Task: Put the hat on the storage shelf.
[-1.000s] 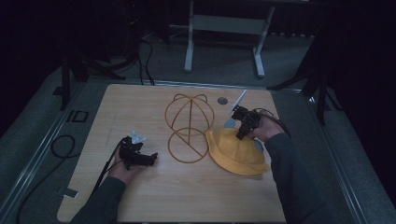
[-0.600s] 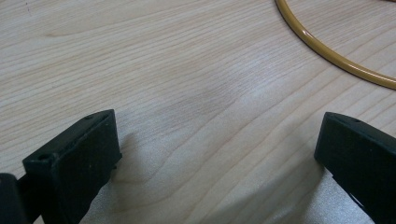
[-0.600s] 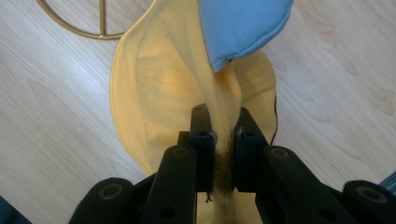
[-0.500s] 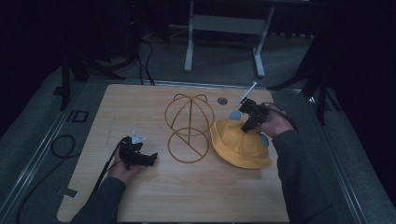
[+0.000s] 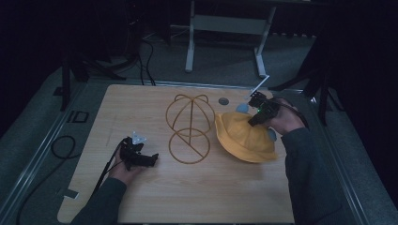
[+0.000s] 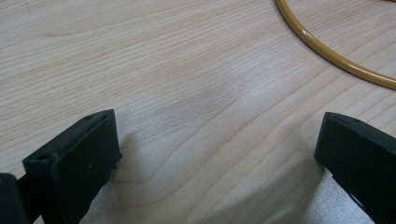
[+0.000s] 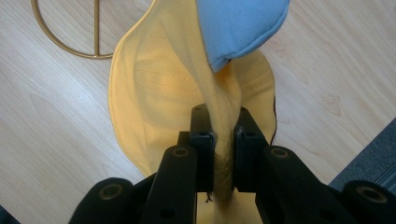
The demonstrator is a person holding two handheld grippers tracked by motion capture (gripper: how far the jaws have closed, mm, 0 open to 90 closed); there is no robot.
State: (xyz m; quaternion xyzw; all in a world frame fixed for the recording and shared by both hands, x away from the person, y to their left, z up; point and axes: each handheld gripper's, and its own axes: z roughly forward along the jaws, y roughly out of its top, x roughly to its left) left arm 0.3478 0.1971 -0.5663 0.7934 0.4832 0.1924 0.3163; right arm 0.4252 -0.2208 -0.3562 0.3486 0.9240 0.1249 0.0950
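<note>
A: At the left, our left gripper rests spread and empty on the pale wooden surface.

B: Right of the gold wire hat stand, our right gripper pinches the yellow fabric bucket hat, lifted. Next, we'd judge, carry it left over the stand.

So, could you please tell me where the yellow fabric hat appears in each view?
High view: the yellow fabric hat sits right of centre, its far edge at the right gripper.
Left gripper view: not in it.
Right gripper view: it fills the centre, pinched between the jaws.
Shared landmark: the gold wire hat stand, whose base ring shows top left.
</note>
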